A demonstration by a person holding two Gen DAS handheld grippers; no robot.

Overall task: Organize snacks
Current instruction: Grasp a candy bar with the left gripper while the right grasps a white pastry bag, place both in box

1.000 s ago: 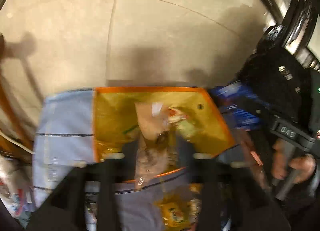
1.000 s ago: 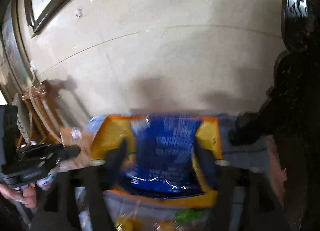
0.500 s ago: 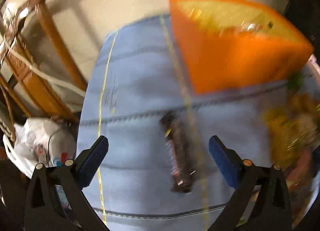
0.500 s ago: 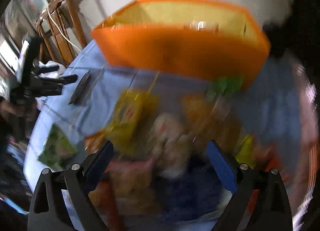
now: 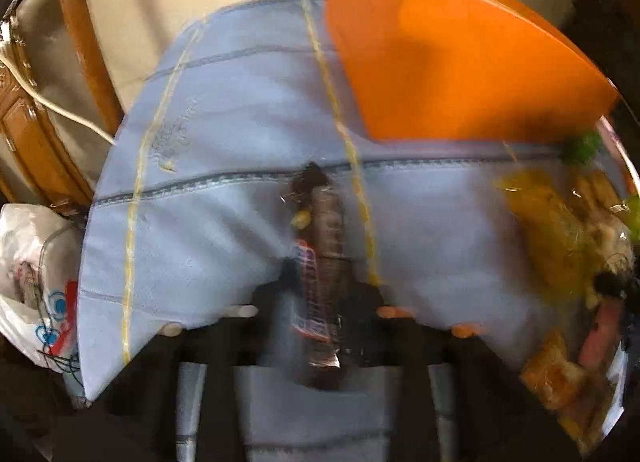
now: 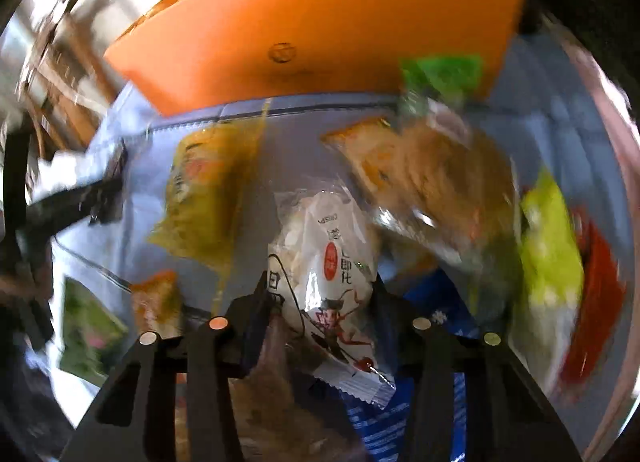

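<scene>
Left gripper (image 5: 320,302) jaws just closed, pinching bar (image 5: 320,230); right gripper (image 6: 320,302) likewise on packet (image 6: 328,258). Lift straight, clear box (image 6: 320,42) wall.

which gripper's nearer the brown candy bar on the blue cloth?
Left. The left gripper has just been closing around the brown candy bar, which sits between its fingers. The right gripper is off at the snack pile, closing on a white snack packet.

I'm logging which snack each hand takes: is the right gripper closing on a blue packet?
No: the right gripper has just been closing around a white snack packet; the blue packet lies beneath.
</scene>
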